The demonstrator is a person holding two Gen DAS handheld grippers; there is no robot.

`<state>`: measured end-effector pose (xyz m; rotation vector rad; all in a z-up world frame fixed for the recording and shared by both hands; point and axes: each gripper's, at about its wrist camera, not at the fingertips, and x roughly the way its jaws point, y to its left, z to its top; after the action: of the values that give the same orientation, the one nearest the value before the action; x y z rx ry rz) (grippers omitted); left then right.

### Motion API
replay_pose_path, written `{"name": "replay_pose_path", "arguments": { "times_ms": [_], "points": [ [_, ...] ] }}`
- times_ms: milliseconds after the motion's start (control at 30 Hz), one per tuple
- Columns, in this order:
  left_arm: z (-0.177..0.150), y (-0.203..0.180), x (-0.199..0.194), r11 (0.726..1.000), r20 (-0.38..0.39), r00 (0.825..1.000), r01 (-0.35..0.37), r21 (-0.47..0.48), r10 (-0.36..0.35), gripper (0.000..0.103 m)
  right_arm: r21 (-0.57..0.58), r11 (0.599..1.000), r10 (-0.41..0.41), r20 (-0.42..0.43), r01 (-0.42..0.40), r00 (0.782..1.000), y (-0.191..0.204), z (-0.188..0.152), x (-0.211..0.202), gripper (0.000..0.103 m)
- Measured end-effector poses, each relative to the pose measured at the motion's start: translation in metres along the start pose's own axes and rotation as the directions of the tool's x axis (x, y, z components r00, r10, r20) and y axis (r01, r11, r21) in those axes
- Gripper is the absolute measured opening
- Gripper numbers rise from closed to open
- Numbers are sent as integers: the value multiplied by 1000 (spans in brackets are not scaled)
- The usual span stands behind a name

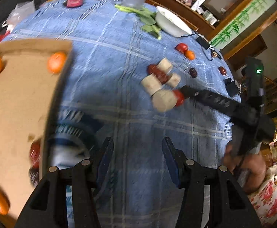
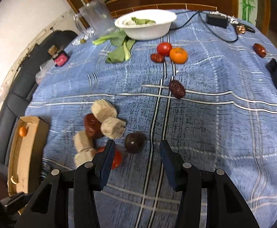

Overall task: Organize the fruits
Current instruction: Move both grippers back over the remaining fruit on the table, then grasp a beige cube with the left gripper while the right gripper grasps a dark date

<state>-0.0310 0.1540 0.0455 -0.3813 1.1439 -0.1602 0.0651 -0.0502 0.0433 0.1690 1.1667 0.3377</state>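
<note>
A cardboard box (image 1: 20,102) lies at the left and holds several oranges (image 1: 56,62); it also shows in the right wrist view (image 2: 27,152). My left gripper (image 1: 137,157) is open and empty over the blue cloth beside the box. My right gripper (image 2: 136,157) is open and empty, just short of a dark round fruit (image 2: 135,142) and a red tomato (image 2: 116,158); in the left wrist view it reaches to that tomato (image 1: 179,97). Beige cylinders (image 2: 104,110) and a red date (image 2: 92,125) cluster there. A tomato (image 2: 164,48), an orange (image 2: 178,55) and dates (image 2: 177,89) lie farther off.
A white bowl (image 2: 148,31) with greens, loose leafy greens (image 2: 119,47) and a clear pitcher (image 2: 96,19) stand at the far side. Black boxes with cables (image 2: 216,20) lie at the far right. A pink-labelled bottle (image 2: 59,58) lies at the left edge.
</note>
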Motion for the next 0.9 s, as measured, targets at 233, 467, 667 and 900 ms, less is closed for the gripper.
{"name": "replay_pose_path", "arguments": {
  "times_ms": [233,467,667,900],
  "points": [
    [27,-25,31,997,26,1000,-6,72,5,52,-41,999,5,-3,-5,1000,3,8,10,28],
    [42,-42,64,991,-1,1000,-12,130,12,51,-7,1000,29,9,-29,1000,-10,-3,-16,24],
    [36,-54,65,978,19,998,-69,197,66,39,9,999,42,11,-42,999,-11,-14,-31,24],
    [19,-19,3,993,84,996,-45,105,36,39,-36,993,115,6,-115,993,29,-26,-44,24]
  ]
}}
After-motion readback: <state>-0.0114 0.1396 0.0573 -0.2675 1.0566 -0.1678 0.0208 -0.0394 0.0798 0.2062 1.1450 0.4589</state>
